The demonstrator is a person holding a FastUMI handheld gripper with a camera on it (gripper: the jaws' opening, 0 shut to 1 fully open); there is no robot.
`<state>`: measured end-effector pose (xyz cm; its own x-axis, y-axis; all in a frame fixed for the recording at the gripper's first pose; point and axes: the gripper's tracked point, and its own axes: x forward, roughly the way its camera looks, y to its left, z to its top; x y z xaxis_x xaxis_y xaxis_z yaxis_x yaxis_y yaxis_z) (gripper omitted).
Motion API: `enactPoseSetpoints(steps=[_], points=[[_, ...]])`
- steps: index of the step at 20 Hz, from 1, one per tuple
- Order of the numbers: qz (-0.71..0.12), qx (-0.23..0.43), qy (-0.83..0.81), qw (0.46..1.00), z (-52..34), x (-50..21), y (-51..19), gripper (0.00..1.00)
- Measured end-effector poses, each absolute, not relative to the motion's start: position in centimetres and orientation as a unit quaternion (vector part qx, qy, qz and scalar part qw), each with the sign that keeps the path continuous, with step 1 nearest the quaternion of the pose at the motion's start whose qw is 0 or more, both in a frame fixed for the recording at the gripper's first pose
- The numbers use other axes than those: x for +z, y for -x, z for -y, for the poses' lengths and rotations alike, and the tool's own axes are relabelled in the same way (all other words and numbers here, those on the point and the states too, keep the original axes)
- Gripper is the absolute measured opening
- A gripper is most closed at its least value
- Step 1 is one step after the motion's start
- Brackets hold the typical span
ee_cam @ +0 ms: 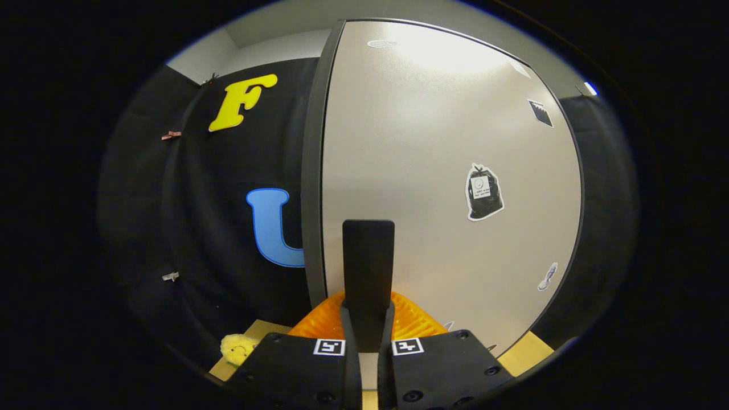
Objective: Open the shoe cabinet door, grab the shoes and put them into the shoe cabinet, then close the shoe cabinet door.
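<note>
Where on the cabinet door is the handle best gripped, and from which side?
Grip the upright dark handle across its narrow width, coming straight at the door front. It stands proud as a slim vertical bar, and the gripper fingers already sit on either side of it, apparently shut on it.

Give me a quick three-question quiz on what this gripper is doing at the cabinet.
1. True or false: the gripper is closed on the black handle of the cabinet door.
2. The large sticker on the door shows: A) a shoe, B) a tied black bag, C) a cat.
3. Fill in: the yellow soft toy lies to the ___ of the fingers.
Key: 1 true; 2 B; 3 left.
</note>
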<state>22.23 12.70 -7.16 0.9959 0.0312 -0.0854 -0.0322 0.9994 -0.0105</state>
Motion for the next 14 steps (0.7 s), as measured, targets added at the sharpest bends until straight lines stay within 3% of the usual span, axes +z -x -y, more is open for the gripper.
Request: enactPoseSetpoints(steps=[11, 12, 14], points=[[-0.033, 0.05, -0.014, 0.998, -11.0, -5.6, -14.2, 0.14], [-0.034, 0.056, -0.022, 0.998, -10.8, -5.3, -13.4, 0.1], [-0.036, 0.06, -0.02, 0.997, -9.8, -5.2, -12.3, 0.1]])
